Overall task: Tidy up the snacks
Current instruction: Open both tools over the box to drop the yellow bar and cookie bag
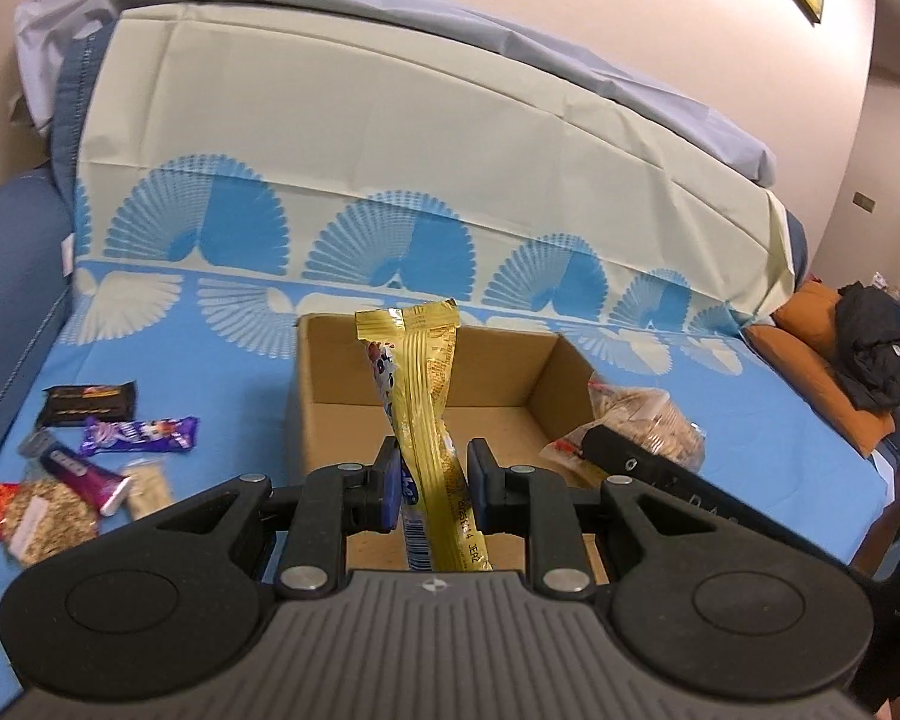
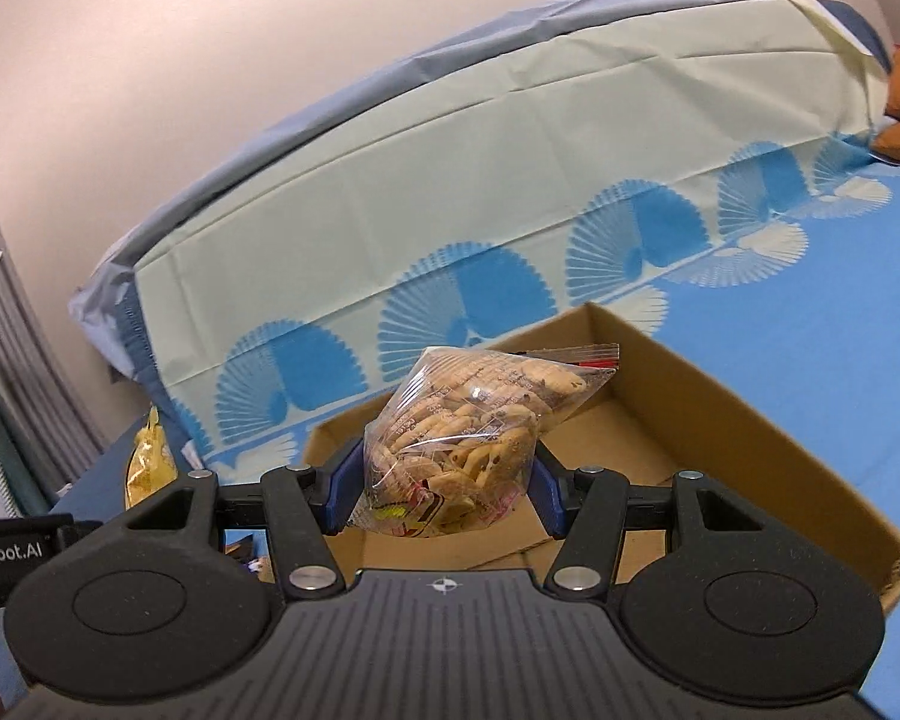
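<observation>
My left gripper (image 1: 431, 483) is shut on a long yellow snack packet (image 1: 420, 396) and holds it upright over the near edge of an open cardboard box (image 1: 330, 360). My right gripper (image 2: 441, 489) is shut on a clear bag of cookies (image 2: 462, 426) and holds it above the same box (image 2: 750, 420). The cookie bag and the right gripper also show in the left wrist view (image 1: 642, 426), at the box's right side. The yellow packet shows at the left edge of the right wrist view (image 2: 147, 462).
The box stands on a blue patterned cloth (image 1: 210, 360) over a sofa. Left of the box lie several loose snacks: a dark bar (image 1: 87, 402), a purple bar (image 1: 141, 435), a seed bag (image 1: 45, 519). Orange cushions (image 1: 810, 354) with dark clothing lie far right.
</observation>
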{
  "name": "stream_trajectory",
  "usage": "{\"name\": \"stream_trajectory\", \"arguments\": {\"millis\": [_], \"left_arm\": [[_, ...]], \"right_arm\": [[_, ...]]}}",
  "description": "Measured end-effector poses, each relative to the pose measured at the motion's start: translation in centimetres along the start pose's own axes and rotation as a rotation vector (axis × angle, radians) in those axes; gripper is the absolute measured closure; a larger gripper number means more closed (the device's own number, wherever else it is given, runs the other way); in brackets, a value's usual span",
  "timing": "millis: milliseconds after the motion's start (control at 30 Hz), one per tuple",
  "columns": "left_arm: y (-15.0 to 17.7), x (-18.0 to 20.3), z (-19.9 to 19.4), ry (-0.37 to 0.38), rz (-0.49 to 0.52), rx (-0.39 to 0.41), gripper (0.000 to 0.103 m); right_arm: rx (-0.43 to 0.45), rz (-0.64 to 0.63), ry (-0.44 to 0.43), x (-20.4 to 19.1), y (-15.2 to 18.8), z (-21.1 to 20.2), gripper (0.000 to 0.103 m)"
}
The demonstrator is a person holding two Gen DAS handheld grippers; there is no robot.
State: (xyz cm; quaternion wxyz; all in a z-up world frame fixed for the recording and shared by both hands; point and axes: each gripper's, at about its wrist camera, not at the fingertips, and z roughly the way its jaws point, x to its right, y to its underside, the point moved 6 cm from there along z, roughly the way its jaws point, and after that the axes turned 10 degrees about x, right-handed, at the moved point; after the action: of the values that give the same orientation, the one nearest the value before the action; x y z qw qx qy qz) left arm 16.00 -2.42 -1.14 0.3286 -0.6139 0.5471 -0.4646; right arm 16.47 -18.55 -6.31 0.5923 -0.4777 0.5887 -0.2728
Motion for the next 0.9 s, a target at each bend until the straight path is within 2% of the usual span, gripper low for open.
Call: {"name": "stream_trajectory", "arguments": {"millis": [367, 900], "left_arm": [[-1.4, 3.1, 2.3, 0.033, 0.031, 0.02, 0.078], [-2.8, 5.4, 3.7, 0.052, 0.051, 0.038, 0.078]], "right_arm": [[0.005, 0.01, 0.02, 1.0, -0.6, -0.2, 0.045], [0.015, 0.004, 0.033, 0.7, -0.6, -0.5, 0.045]]}}
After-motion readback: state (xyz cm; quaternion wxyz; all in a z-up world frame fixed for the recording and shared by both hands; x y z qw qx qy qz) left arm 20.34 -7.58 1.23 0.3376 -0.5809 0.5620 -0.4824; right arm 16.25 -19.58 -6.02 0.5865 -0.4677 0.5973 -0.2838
